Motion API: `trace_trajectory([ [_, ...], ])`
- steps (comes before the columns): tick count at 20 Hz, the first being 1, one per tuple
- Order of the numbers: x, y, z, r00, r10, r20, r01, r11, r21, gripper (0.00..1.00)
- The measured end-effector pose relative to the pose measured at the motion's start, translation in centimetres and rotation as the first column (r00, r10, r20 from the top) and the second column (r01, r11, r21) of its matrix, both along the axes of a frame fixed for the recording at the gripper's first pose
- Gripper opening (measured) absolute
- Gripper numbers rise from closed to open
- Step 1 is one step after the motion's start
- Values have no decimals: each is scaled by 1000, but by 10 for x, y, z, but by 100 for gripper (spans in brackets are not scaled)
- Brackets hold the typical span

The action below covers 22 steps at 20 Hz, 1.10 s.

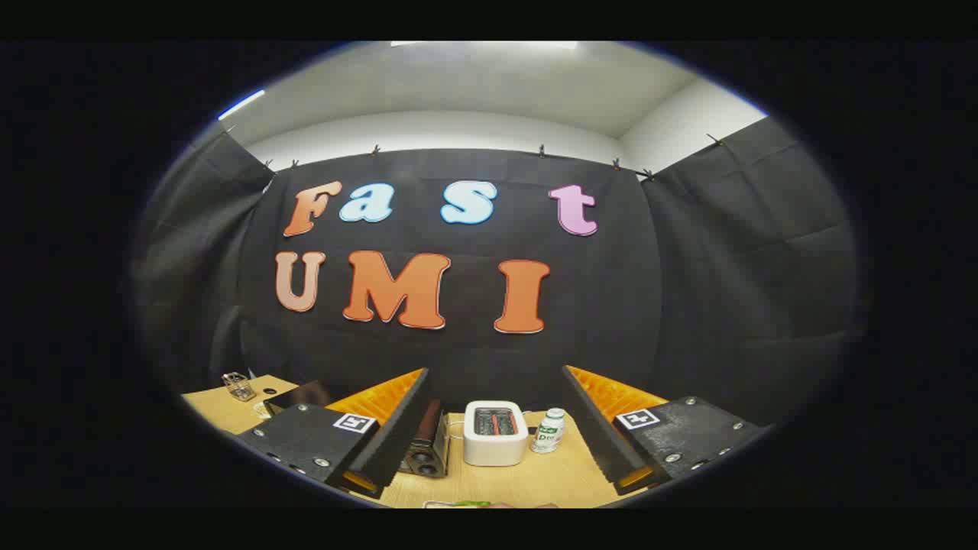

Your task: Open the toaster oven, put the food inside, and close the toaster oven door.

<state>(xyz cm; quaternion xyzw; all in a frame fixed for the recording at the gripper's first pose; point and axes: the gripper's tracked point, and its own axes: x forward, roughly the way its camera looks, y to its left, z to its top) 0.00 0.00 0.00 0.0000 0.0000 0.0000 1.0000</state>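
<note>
1. Fingers of my gripper (495, 428) stand spread wide with nothing held between them; I see the white toaster oven (495, 433) beyond them on the wooden table (527, 483), framed in the gap.
2. Partly hidden behind my left finger is a dark speaker-like box (425, 451); I can't make out more of it.
3. Something green (472, 503) is cut off nearest me, too little showing to name.
4. Just beside the oven stands a white bottle (549, 430); a wire holder (238, 386) sits well apart at the far left.
</note>
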Motion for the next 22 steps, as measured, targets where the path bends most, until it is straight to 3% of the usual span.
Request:
trace_trajectory([
  [8,5,16,5,1000,0,-13,0,1000,8,98],
  [15,10,50,9,998,58,-23,-58,998,17,98],
  [22,20,123,-48,967,164,-194,-148,985,92,99],
])
